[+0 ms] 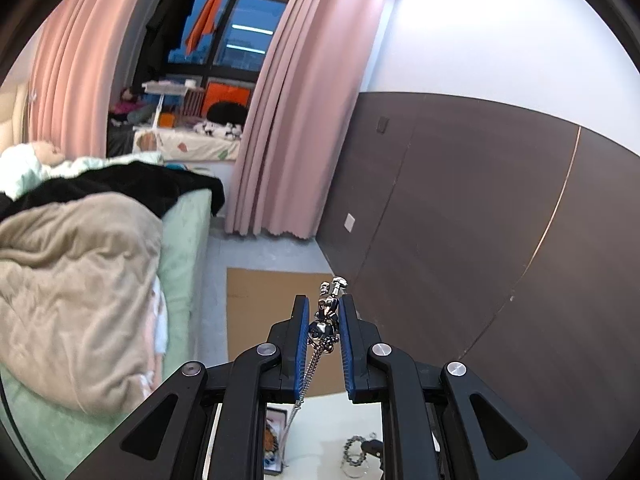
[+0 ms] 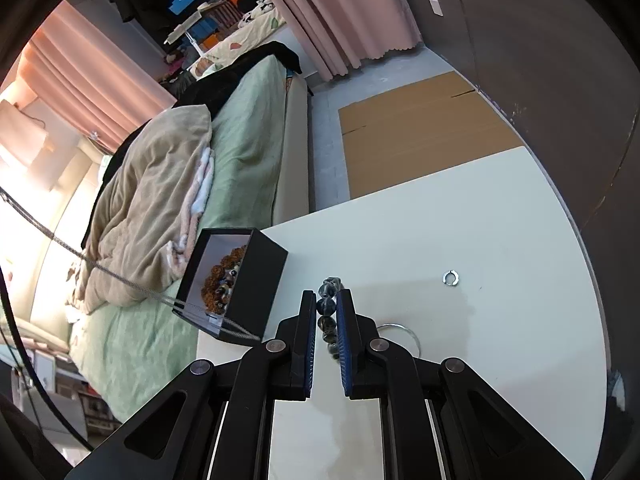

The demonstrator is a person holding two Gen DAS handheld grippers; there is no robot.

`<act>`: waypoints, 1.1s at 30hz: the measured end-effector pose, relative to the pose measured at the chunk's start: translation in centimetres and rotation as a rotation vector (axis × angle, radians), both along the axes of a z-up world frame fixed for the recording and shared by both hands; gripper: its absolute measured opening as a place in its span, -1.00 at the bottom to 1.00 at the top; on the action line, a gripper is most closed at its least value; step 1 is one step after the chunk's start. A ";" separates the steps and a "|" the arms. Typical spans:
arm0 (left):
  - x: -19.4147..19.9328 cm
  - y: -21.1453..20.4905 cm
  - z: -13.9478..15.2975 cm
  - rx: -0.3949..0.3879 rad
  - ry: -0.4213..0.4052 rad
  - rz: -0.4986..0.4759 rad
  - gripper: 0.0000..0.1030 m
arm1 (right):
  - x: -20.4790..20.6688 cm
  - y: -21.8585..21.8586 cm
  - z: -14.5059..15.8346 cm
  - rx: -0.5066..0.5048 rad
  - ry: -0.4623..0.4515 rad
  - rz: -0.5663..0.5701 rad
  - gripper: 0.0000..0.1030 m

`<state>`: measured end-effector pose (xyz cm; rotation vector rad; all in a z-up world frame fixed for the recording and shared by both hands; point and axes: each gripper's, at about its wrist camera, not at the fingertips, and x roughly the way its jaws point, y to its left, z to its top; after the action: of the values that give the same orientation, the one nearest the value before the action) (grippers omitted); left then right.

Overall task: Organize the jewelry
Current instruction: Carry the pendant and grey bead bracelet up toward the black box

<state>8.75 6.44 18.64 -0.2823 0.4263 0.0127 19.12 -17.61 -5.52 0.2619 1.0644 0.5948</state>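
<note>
The left tongs [image 1: 324, 320] are being pressed onto a silver necklace [image 1: 326, 314], lifted high so its chain is hanging clear toward the black box [image 2: 234, 284] down-left of the right tongs [image 2: 325, 312]. The right tongs are pinching a dark bead bracelet [image 2: 329, 304] just above the white table [image 2: 500, 240], likely for boxing next. A small ring [image 2: 451, 277] is lying ahead-right. The box contents are being partly hidden; the chain's end can't be made out.
</note>
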 end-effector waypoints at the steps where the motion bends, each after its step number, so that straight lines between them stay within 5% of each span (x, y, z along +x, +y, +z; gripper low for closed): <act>1: 0.0 0.1 0.5 0.006 -0.004 0.006 -0.71 | 0.0 0.1 0.0 0.001 0.001 0.002 -0.77; 13: 1.1 0.6 1.2 0.039 0.002 0.031 -0.71 | 0.2 -0.1 0.1 0.023 0.009 0.008 -0.77; 24: 2.7 2.3 -3.7 -0.013 0.078 0.061 -0.71 | 0.1 -0.2 0.4 0.041 0.000 0.020 -0.77; 33: 3.5 3.1 -10.7 -0.116 0.182 0.076 -0.70 | 0.2 0.1 0.2 0.037 0.007 0.018 -0.77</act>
<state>12.26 9.52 7.96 -0.4130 0.5978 0.0885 19.36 -17.52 -5.30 0.2871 1.0643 0.6303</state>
